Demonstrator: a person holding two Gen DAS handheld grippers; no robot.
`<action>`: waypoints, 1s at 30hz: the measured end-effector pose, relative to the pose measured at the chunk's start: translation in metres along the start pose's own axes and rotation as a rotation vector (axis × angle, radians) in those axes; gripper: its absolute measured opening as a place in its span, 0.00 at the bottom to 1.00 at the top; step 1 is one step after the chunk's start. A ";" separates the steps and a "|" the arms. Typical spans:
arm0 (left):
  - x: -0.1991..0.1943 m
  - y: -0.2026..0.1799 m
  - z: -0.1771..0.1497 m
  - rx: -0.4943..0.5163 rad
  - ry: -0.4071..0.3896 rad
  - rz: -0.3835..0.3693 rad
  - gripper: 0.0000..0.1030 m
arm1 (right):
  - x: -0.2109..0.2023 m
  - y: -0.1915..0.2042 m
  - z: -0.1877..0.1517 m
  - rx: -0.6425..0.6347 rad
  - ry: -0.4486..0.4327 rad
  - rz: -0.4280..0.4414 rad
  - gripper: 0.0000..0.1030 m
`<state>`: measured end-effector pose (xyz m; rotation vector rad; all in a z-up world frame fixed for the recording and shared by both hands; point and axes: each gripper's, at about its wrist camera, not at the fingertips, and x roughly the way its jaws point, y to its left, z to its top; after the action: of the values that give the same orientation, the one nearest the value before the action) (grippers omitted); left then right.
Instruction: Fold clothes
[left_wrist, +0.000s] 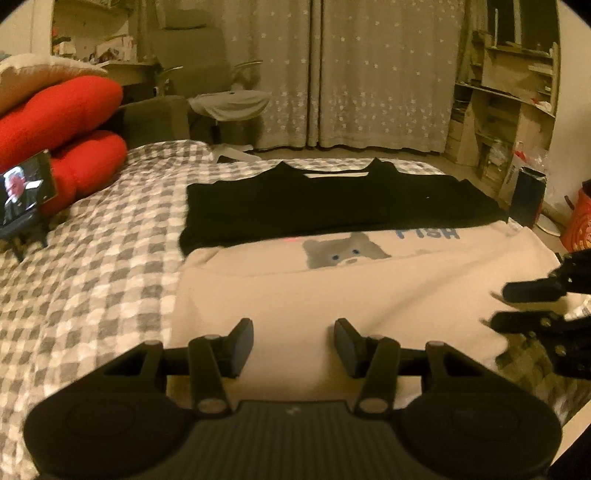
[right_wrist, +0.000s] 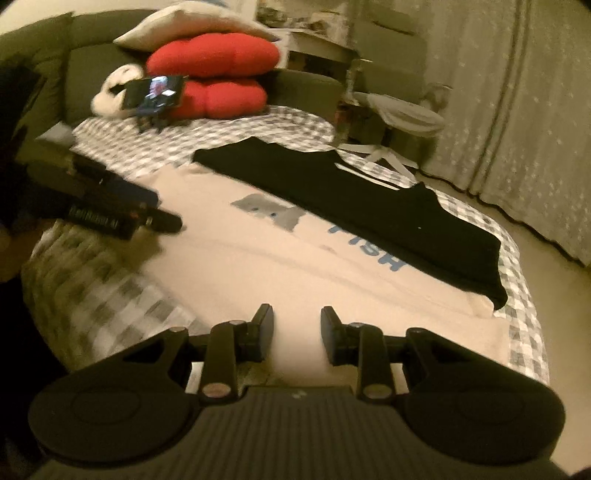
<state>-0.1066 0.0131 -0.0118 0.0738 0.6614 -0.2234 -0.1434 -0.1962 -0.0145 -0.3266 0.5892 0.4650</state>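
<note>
**Colleague:** What do the fingers have right now?

**Me:** Nothing. My left gripper (left_wrist: 293, 345) has its fingers apart, with only cloth showing in the gap. My right gripper (right_wrist: 297, 334) is also parted, a little narrower, and empty. Both hover over the near part of the cream cotton T-shirt with a grey cat print and blue "FISH" lettering (left_wrist: 369, 288), which lies flat on the grey-and-white checked bedspread (left_wrist: 92, 266), partly folded I judge, since a near layer covers the lower half of the print.

**Colleague:** What could go wrong?

**Me:** If I pinch only the top layer, the fold below would drag and wrinkle. The folded black T-shirt (left_wrist: 332, 206) lies just beyond the cream shirt, its near edge overlapping the cream shirt's far edge, so any pull on the cream cloth could tug it askew. My two grippers are also close at the shirt's right side; they could knock together.

**Colleague:** Anything else nearby?

**Me:** Left of the black shirt, red cushions (left_wrist: 59, 122) are stacked under a pale pillow, with a phone on a stand (left_wrist: 26, 192) playing video in front. Beyond it, an office chair (left_wrist: 229, 99) and starred curtains (left_wrist: 369, 74). None of it blocks the shirt.
</note>
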 end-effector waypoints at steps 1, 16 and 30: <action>-0.001 0.003 -0.001 -0.010 0.006 0.004 0.48 | -0.002 0.003 -0.002 -0.030 0.001 0.000 0.31; -0.014 0.031 0.015 0.090 0.062 0.044 0.49 | -0.016 -0.018 -0.019 -0.139 0.063 -0.008 0.36; -0.037 0.032 0.022 0.211 0.015 0.028 0.50 | -0.031 -0.046 -0.003 -0.162 0.050 -0.026 0.39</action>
<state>-0.1149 0.0480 0.0281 0.2866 0.6495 -0.2654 -0.1445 -0.2462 0.0092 -0.5013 0.5967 0.4814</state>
